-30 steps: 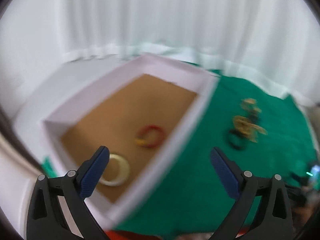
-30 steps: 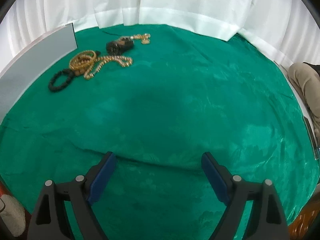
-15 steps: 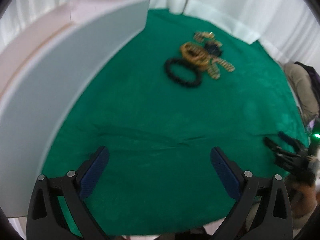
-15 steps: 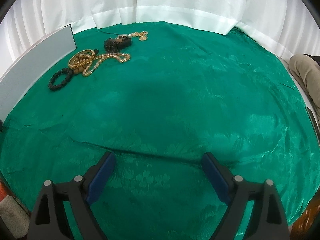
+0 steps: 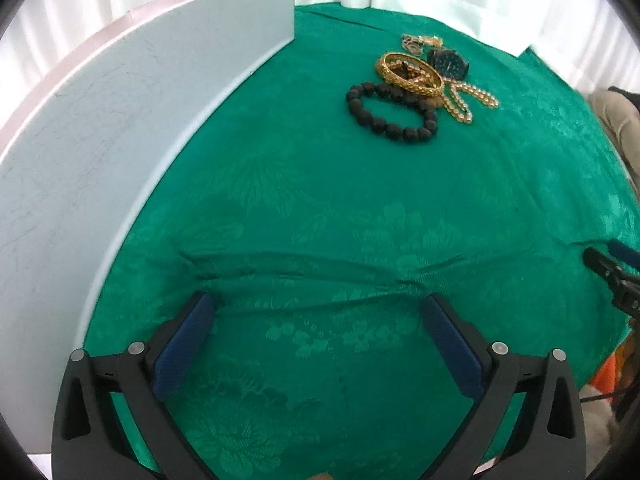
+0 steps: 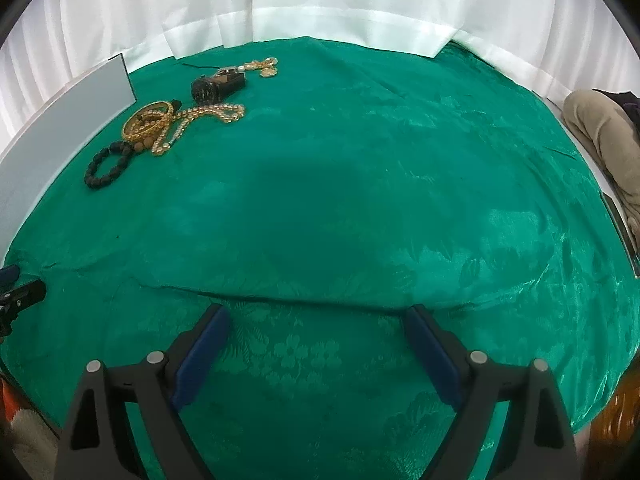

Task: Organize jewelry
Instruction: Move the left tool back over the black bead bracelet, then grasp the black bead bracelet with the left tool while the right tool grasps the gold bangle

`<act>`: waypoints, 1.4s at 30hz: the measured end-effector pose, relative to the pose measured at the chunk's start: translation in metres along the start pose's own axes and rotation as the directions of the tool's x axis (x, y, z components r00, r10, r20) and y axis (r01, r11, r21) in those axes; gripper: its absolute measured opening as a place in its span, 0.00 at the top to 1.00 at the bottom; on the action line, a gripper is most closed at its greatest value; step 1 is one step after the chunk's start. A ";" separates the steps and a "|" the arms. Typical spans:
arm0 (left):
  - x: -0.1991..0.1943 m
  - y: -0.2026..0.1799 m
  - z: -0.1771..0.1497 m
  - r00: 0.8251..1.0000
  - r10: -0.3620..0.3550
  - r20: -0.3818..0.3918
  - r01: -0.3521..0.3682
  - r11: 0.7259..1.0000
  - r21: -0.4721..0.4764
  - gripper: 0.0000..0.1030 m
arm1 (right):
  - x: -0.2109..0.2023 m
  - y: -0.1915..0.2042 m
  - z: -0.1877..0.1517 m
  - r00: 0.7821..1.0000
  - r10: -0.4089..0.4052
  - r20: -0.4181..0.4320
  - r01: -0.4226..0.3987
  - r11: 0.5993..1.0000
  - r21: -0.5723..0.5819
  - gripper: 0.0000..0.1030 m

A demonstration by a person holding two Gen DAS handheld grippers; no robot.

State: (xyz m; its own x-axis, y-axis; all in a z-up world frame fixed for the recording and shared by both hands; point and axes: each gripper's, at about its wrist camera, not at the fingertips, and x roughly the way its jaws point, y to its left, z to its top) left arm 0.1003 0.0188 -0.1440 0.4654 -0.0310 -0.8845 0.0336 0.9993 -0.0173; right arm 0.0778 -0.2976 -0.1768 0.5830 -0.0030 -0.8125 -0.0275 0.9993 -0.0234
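Observation:
A pile of jewelry lies on the green cloth [image 5: 320,200]: a black bead bracelet [image 5: 390,114], gold bangles [image 5: 410,70], a gold bead necklace [image 5: 466,100], a dark watch [image 5: 448,64] and a small gold chain [image 5: 418,42]. In the right wrist view the bracelet [image 6: 108,164], bangles [image 6: 148,120], necklace [image 6: 208,114] and watch [image 6: 216,84] lie far left. The white box wall [image 5: 100,140] stands at the left. My left gripper [image 5: 318,308] is open and empty, low over the cloth. My right gripper [image 6: 316,316] is open and empty.
White curtains [image 6: 320,0] hang behind the table. The cloth has a raised fold [image 6: 300,300] just ahead of both grippers. A person's beige-clad leg [image 6: 600,132] is at the right edge. The right gripper's tip [image 5: 612,272] shows at the right of the left wrist view.
My left gripper has swung away from above the box, down to the cloth beside its outer wall, and closer to the jewelry pile. My right gripper has hardly moved.

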 end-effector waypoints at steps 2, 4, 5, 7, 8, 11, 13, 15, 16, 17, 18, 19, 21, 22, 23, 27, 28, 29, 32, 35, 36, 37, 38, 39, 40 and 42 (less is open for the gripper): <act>0.000 0.001 -0.002 1.000 0.003 0.012 -0.003 1.000 0.004 0.00 | -0.001 -0.001 -0.001 1.000 0.014 0.001 -0.014 1.000 -0.018 0.11; -0.003 0.003 -0.006 1.000 0.001 0.025 -0.001 1.000 0.011 0.00 | -0.001 -0.001 -0.002 1.000 0.020 0.002 -0.020 0.999 -0.028 0.10; -0.003 0.003 -0.007 1.000 -0.002 0.028 0.002 1.000 0.013 0.00 | -0.001 -0.002 -0.002 1.000 0.022 0.005 -0.022 0.999 -0.029 0.10; -0.006 0.005 -0.008 1.000 -0.011 0.027 0.011 1.000 0.025 0.00 | -0.002 -0.001 -0.003 1.000 0.025 0.008 -0.024 0.999 -0.031 0.10; -0.005 0.005 -0.005 1.000 -0.018 0.017 0.017 0.999 0.034 0.01 | -0.002 -0.001 -0.004 1.000 0.025 0.009 -0.025 0.999 -0.032 0.10; -0.009 0.003 0.009 0.998 -0.058 0.000 0.058 0.997 0.058 0.01 | -0.002 -0.001 -0.004 1.000 0.027 0.008 -0.027 0.999 -0.035 0.10; -0.020 -0.001 0.024 0.995 -0.101 0.025 0.099 0.992 0.079 0.01 | -0.003 -0.001 -0.004 1.000 0.028 0.009 -0.028 0.999 -0.036 0.09; -0.028 -0.008 0.042 0.990 -0.136 0.043 0.131 0.984 0.117 0.01 | -0.002 -0.001 -0.004 1.000 0.028 0.008 -0.027 0.999 -0.036 0.09; -0.031 -0.012 0.053 0.987 -0.151 0.056 0.143 0.980 0.136 0.01 | -0.002 -0.001 -0.004 1.000 0.028 0.007 -0.028 0.999 -0.036 0.09; -0.033 -0.017 0.063 0.982 -0.177 0.062 0.166 0.974 0.153 0.01 | -0.002 0.000 -0.004 1.000 0.028 0.006 -0.028 0.999 -0.035 0.09; -0.032 -0.021 0.071 0.977 -0.207 0.057 0.195 0.966 0.169 0.01 | -0.002 0.000 -0.004 1.000 0.028 0.006 -0.028 0.999 -0.036 0.09; -0.029 -0.025 0.079 0.969 -0.243 0.042 0.231 0.954 0.189 0.01 | -0.003 0.000 -0.004 1.000 0.028 0.007 -0.027 0.999 -0.035 0.09; -0.016 -0.032 0.096 0.970 -0.244 0.024 0.235 0.952 0.197 0.01 | -0.003 0.000 -0.005 1.000 0.028 0.008 -0.028 0.999 -0.035 0.09; -0.009 -0.033 0.103 0.975 -0.220 0.022 0.213 0.960 0.183 0.01 | -0.003 0.000 -0.005 1.000 0.028 0.009 -0.028 0.999 -0.035 0.09; 0.001 -0.032 0.111 0.980 -0.199 0.017 0.194 0.969 0.154 0.01 | -0.002 0.000 -0.005 1.000 0.029 0.009 -0.029 0.999 -0.036 0.09; 0.034 -0.020 0.129 0.992 -0.123 0.003 0.123 0.992 0.024 0.02 | -0.003 0.000 -0.005 0.999 0.029 0.013 -0.029 0.999 -0.035 0.09; 0.042 -0.019 0.131 0.997 -0.082 0.004 0.082 0.997 0.010 0.04 | -0.003 0.001 -0.005 0.999 0.029 0.014 -0.029 0.999 -0.035 0.09; 0.047 -0.019 0.130 0.999 -0.046 0.006 0.046 0.999 0.007 0.08 | -0.003 0.001 -0.005 0.999 0.029 0.015 -0.029 0.999 -0.035 0.09; 0.063 -0.019 0.126 0.998 0.064 -0.009 -0.064 0.998 0.023 0.16 | -0.003 0.001 -0.005 0.999 0.030 0.015 -0.029 0.999 -0.036 0.09; 0.061 -0.016 0.117 0.999 0.038 0.039 -0.039 0.999 0.004 0.31 | -0.003 0.001 -0.005 0.999 0.032 0.018 -0.031 0.999 -0.037 0.09; 0.059 -0.016 0.116 0.998 0.025 0.050 -0.025 1.000 0.010 0.41 | -0.003 0.001 -0.005 0.999 0.032 0.020 -0.031 0.999 -0.038 0.09; 0.057 -0.018 0.114 0.998 0.021 0.059 -0.022 0.999 0.027 0.66 | -0.004 0.001 -0.006 0.999 0.031 0.021 -0.030 0.999 -0.037 0.09; 0.055 -0.020 0.114 0.998 0.006 0.059 -0.009 0.999 0.052 0.91 | -0.004 0.002 -0.006 0.999 0.031 0.021 -0.030 0.999 -0.036 0.09; 0.053 -0.021 0.112 0.999 0.005 0.054 -0.009 0.997 0.071 0.91 | -0.004 0.002 -0.006 0.999 0.031 0.020 -0.030 0.999 -0.037 0.09; 0.050 -0.019 0.109 0.999 -0.023 0.050 0.019 0.998 0.067 0.91 | -0.004 0.002 -0.006 0.999 0.031 0.020 -0.030 0.999 -0.037 0.09; 0.041 -0.008 0.106 0.992 -0.119 0.051 0.118 0.993 0.014 0.91 | -0.004 0.002 -0.006 0.999 0.032 0.022 -0.031 0.999 -0.038 0.09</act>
State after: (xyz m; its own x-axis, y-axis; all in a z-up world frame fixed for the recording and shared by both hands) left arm 0.2128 0.0071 -0.1306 0.5025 -0.1506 -0.8513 0.1009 0.9882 -0.1152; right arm 0.0706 -0.2962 -0.1775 0.5993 0.0296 -0.8000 -0.0761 0.9969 -0.0201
